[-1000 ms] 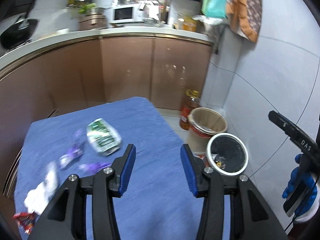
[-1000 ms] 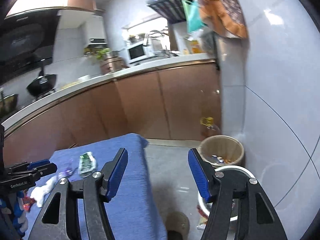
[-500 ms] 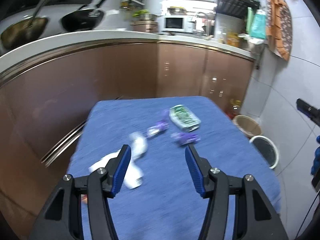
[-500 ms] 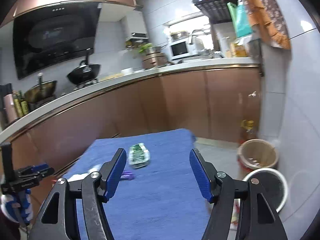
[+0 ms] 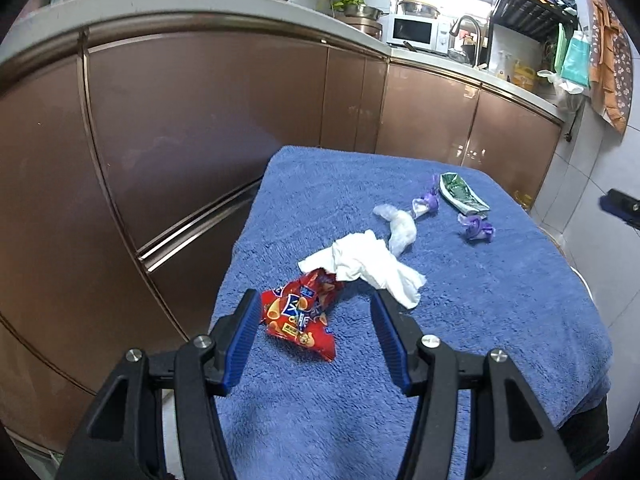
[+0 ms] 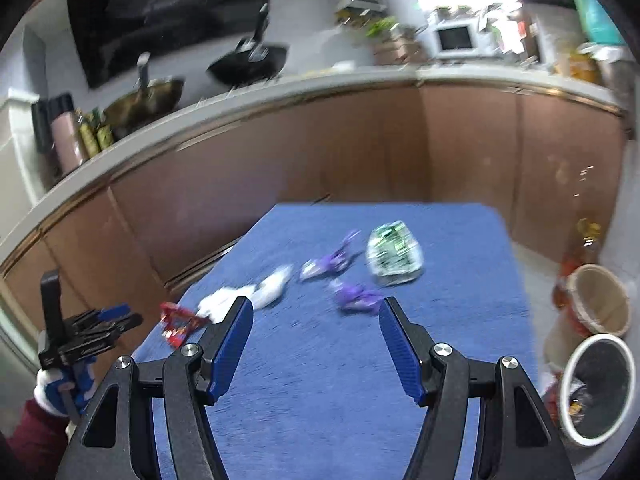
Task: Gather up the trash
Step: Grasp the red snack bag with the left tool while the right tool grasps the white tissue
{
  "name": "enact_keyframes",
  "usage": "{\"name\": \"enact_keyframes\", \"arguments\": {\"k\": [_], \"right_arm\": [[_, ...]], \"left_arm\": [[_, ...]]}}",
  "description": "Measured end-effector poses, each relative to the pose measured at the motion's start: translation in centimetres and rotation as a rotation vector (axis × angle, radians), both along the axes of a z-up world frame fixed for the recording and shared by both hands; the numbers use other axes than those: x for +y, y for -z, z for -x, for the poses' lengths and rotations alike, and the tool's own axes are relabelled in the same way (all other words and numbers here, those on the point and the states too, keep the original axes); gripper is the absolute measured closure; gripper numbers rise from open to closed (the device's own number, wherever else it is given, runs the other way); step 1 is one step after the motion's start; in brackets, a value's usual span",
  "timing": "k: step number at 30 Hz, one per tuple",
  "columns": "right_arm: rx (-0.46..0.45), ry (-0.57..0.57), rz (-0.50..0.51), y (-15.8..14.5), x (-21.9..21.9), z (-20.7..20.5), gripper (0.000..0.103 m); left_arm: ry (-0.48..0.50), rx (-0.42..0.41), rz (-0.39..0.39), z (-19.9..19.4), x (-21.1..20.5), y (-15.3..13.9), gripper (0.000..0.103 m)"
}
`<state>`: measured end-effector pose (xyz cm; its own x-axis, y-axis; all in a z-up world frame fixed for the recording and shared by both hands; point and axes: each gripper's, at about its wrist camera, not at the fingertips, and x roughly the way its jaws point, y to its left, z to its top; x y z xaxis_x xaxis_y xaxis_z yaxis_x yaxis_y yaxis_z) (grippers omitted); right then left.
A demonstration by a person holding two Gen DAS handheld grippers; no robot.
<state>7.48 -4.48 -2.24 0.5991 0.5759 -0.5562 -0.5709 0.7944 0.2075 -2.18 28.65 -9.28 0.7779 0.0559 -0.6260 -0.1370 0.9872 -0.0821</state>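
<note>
The left gripper (image 5: 314, 322) hangs with jaws spread and empty, the red snack wrapper (image 5: 300, 314) lying just ahead between them on the blue table (image 5: 500, 320), long axis slanting right. The right gripper (image 6: 316, 334), likewise released, is farther off.

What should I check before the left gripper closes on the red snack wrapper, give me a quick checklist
1. Left gripper open: ok, jaws spread wide.
2. Red snack wrapper between the jaws: ok, lying flat nearer the left one.
3. Wrapper free of other trash: not ok, the white tissue overlaps its far end.
4. Right gripper out of the way: ok, open, empty, aimed at the purple wrappers.
5. Bin ready: ok, the white-rimmed bin stands open on the floor beside the blue towel.
6. Jaw height above the towel: cannot tell.
</note>
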Motion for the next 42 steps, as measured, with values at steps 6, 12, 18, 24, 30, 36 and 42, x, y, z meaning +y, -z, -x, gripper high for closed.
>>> {"name": "enact_keyframes", "arguments": {"k": [6, 12, 18, 24, 30, 36, 42], "right_arm": [[0.089, -0.095, 0.032, 2.8, 5.4, -2.1, 0.040], [0.161, -0.165, 0.086, 5.9, 9.8, -3.5, 0.040], [0.226, -0.275, 0.111, 8.5, 14.8, -4.8, 0.040], [0.268, -0.356, 0.133, 10.7, 19.2, -5.6, 0.040], [0.321, -0.350, 0.164, 13.9, 20.5, -6.1, 0.046], [0.332, -0.355, 0.151, 14.8, 20.9, -6.5, 0.059], [0.340, -0.347, 0.143, 15.3, 20.8, -6.9, 0.086]], "left_arm": [[0.032, 0.037, 0.014, -2.3, 1.2, 2.1, 0.048], [0.042, 0.058, 0.043, -3.8, 2.1, 4.1, 0.048], [0.078, 0.059, 0.078, -4.9, 2.5, 5.5, 0.048], [0.104, 0.079, 0.090, -5.6, 2.3, 6.5, 0.049], [0.106, 0.091, 0.108, -5.7, 2.5, 7.0, 0.059], [0.119, 0.108, 0.075, -5.9, 1.7, 7.2, 0.071], [0.111, 0.110, 0.059, -5.9, 1.6, 7.3, 0.073]]}}
